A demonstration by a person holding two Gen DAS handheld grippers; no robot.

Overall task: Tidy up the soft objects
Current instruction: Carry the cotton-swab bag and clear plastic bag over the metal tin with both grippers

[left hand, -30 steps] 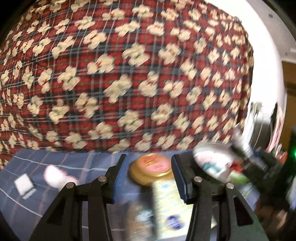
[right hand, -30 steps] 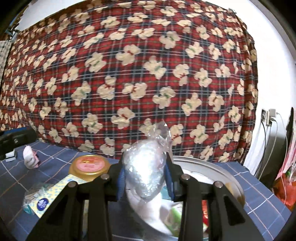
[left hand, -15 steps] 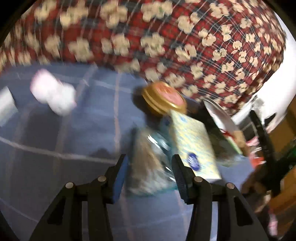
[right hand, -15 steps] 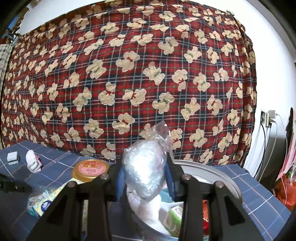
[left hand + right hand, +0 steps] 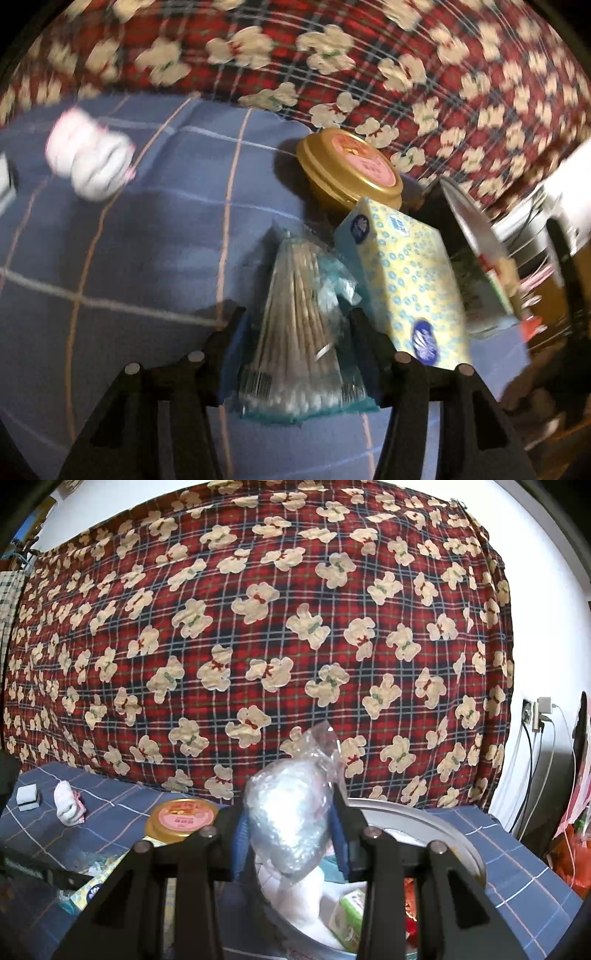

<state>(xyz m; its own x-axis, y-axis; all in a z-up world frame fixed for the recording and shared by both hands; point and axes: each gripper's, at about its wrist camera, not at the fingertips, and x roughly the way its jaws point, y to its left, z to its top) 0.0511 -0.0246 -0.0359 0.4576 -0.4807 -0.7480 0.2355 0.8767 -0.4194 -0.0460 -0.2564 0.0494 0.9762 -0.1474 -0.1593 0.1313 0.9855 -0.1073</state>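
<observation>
Left hand-held gripper [image 5: 295, 332] lowered, spread around cotton swab pack [image 5: 299, 354], right hand-held gripper [image 5: 291, 834] pinching clear plastic bundle [image 5: 288, 812]

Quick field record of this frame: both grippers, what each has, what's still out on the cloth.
left gripper: jaws straddle a cotton swab bag lying on the blue checked cloth; contact unclear, blurred
right gripper: shut on a clear plastic bag, held above the metal basin
basin contents: white cloth, green packet, partly hidden
still on cloth: tissue pack, gold-lidded tin, rolled white sock, small white block
</observation>
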